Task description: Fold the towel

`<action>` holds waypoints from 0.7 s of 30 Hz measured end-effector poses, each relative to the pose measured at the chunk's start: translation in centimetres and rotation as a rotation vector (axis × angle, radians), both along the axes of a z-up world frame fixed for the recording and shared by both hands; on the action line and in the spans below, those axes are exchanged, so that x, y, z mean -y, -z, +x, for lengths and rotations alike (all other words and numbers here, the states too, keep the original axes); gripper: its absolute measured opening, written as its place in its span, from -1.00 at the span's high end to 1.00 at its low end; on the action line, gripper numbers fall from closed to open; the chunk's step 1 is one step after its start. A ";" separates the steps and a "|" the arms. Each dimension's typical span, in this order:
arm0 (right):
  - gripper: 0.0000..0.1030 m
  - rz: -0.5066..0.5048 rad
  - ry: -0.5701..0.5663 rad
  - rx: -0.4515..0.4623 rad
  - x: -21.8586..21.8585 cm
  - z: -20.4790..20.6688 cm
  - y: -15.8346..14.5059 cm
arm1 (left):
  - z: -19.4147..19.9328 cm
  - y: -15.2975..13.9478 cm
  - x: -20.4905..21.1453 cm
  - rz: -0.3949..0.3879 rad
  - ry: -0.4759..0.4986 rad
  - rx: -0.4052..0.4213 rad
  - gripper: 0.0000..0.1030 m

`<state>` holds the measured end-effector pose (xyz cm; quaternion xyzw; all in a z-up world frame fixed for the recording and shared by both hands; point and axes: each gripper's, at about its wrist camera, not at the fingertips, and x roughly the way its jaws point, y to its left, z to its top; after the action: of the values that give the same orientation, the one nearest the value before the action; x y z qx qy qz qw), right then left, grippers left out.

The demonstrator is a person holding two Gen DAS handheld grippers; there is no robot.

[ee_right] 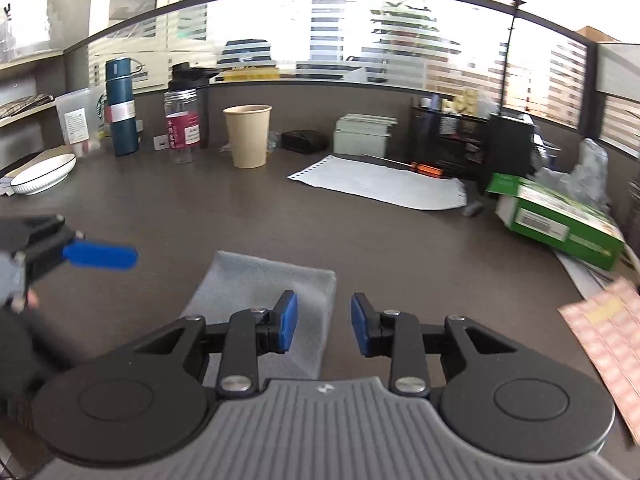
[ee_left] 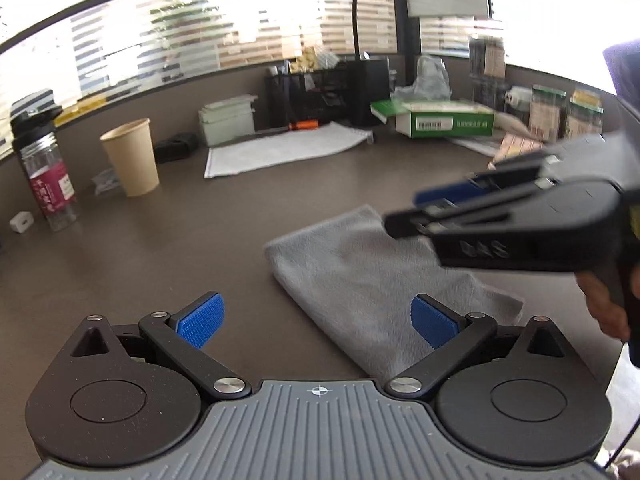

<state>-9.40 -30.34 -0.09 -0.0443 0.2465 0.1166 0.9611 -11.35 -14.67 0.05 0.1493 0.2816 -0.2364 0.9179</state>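
1. two things dominate the scene: the dark desk (ee_right: 200, 216), which runs the full width of both views, and the clutter along its back edge.
2. the grey towel (ee_left: 360, 276) lies flat on the near part of the desk, already doubled into a compact rectangle with a rounded fold along one long side; no loose corner hangs free. judging by this, the folding looks mostly or fully done, and at most one more halving or a tidy-up press could be left.
3. a white cloth (ee_right: 380, 184) lies spread farther back, well apart from the grey towel, near a green box (ee_right: 556, 220); whether it belongs to the task i cannot tell.
4. the left gripper (ee_left: 318, 320) hovers low with its blue pads spread wide; the towel's near end shows between them but nothing is pinched.
5. the right gripper (ee_right: 324, 326) sits above the towel's right edge, its jaws apart by a narrow gap, holding nothing; the pads do not press on the cloth.
6. a paper cup (ee_right: 248, 136) and a clear bottle (ee_right: 183, 128) stand at the back, clear of the work.
7. both grippers being empty fits a release just after a fold, as a judgement.
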 end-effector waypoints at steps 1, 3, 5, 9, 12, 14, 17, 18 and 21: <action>0.34 -0.009 0.003 -0.005 -0.1 0.4 0.1 | 0.1 0.1 -0.1 -0.005 0.000 -0.005 -0.98; 0.34 -0.016 0.001 -0.009 -0.1 0.8 0.3 | 0.1 0.2 -0.3 -0.013 0.002 -0.014 -0.98; 0.34 -0.024 -0.002 -0.023 -0.1 1.2 0.4 | 0.1 0.3 -0.3 -0.014 0.003 -0.016 -0.98; 0.17 -0.040 -0.001 -0.051 -0.1 2.2 0.9 | 0.2 0.5 -0.6 -0.028 0.001 -0.027 -0.98; 0.01 -0.033 0.011 -0.054 0.3 2.9 0.9 | 0.1 0.5 -0.6 -0.024 0.002 -0.024 -0.98; 0.01 -0.020 0.025 -0.060 0.8 3.6 1.0 | 0.1 0.5 -0.6 -0.023 0.004 -0.022 -0.98; 0.01 -0.036 0.059 -0.060 1.1 4.1 1.0 | 0.2 0.5 -0.8 -0.029 0.006 -0.028 -0.98; 0.01 -0.035 0.067 -0.060 1.3 4.2 1.0 | 0.2 0.5 -0.8 -0.030 0.006 -0.028 -0.98; 0.01 -0.020 0.077 -0.046 1.6 4.0 0.7 | 0.2 0.5 -0.8 -0.031 0.007 -0.026 -0.98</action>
<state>-5.42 -31.93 -0.78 -0.0415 0.2712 0.0783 0.9584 -11.13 -13.82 -0.46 0.1331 0.2893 -0.2458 0.9155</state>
